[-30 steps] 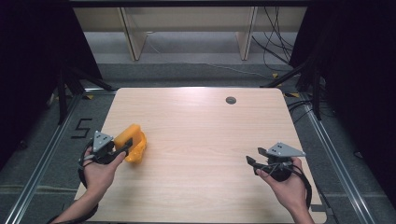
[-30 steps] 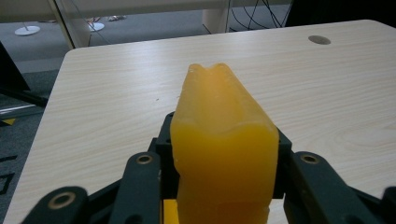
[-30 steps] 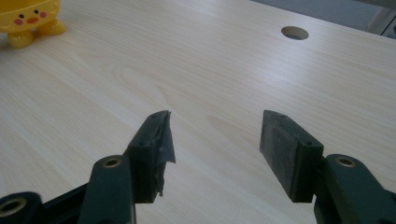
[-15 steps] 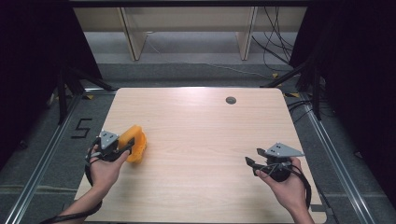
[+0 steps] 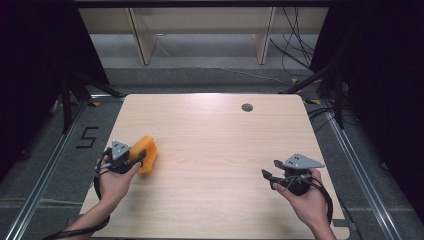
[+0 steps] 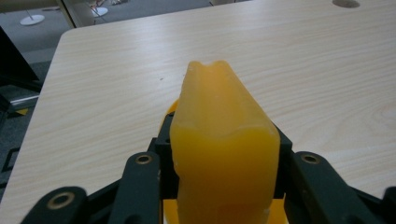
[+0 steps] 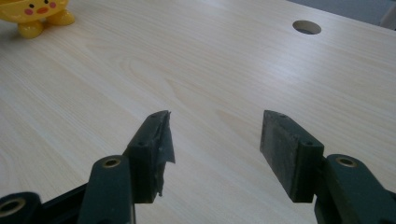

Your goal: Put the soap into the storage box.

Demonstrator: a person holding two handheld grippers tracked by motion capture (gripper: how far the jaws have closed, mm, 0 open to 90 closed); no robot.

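Note:
A yellow soft toy [image 5: 146, 154] with pink cheeks is near the left edge of the wooden table [image 5: 215, 150]. My left gripper [image 5: 139, 157] is shut on it, one black jaw on each side of its body. In the left gripper view the toy [image 6: 224, 158] bulges up between the jaws of the left gripper [image 6: 224, 186]. The right gripper view catches the toy's face and feet [image 7: 39, 14] far off, low at the tabletop. My right gripper [image 5: 268, 177] is held over the table's front right, pointing left. The right gripper [image 7: 215, 140] is open with nothing between its pads.
A round cable hole [image 5: 247, 107] lies near the table's far edge, right of centre; the same hole [image 7: 307, 26] is ahead of the right gripper. Dark frame legs and cables stand on the floor beyond the table. A "5" [image 5: 88, 136] is marked on the floor at left.
The left gripper and the yellow toy have shifted slightly to the right and turned a little. The right hand has stayed put.

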